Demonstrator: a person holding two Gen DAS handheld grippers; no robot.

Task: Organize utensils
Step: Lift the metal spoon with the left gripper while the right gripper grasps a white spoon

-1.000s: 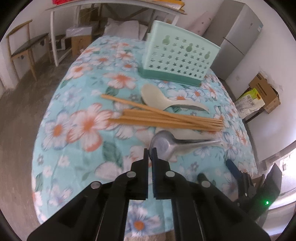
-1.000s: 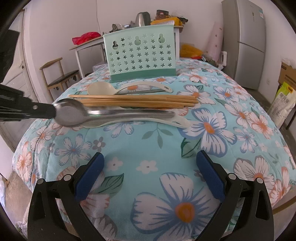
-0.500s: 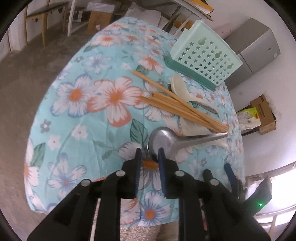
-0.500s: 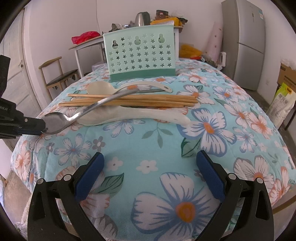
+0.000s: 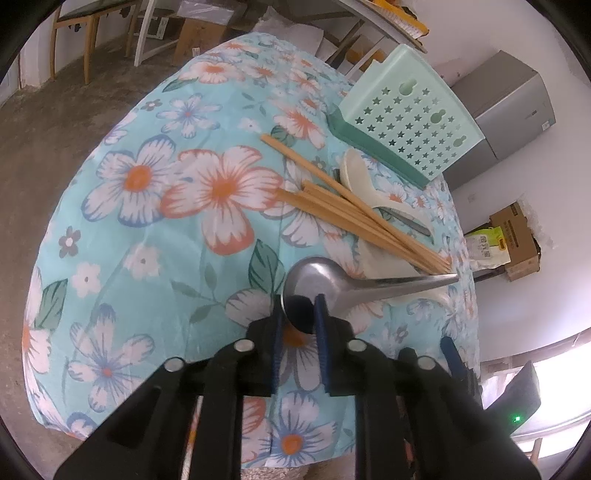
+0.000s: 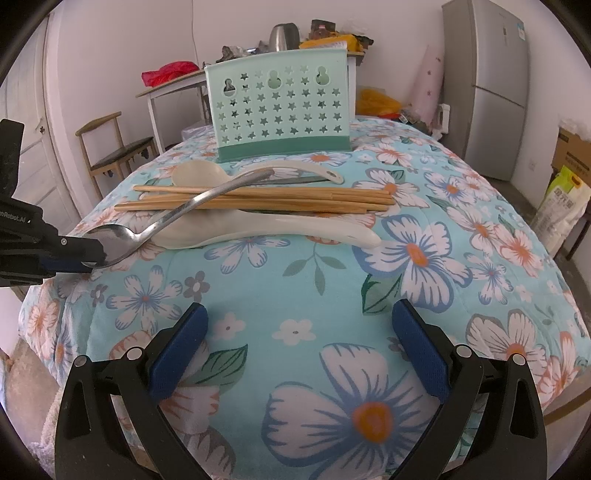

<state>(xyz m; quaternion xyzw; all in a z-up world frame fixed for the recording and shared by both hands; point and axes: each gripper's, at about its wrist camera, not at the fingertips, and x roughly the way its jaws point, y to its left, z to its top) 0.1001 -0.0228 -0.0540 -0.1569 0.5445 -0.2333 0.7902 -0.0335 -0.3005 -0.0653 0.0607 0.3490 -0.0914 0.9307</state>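
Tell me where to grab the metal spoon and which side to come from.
Grip the metal spoon at its bowl, coming from the table's left edge as the right wrist view shows it. The bowl juts clear of the pile there, while the handle lies across the chopsticks and over the white spoon. The left gripper is closing, with the bowl's edge between its fingers.

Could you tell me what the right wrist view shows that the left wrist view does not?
Only the right wrist view shows the open right gripper and a kettle behind the green holder. Only the left wrist view looks down between the closing left gripper jaws at the bowl of the metal spoon. Both show the chopsticks and two white spoons.
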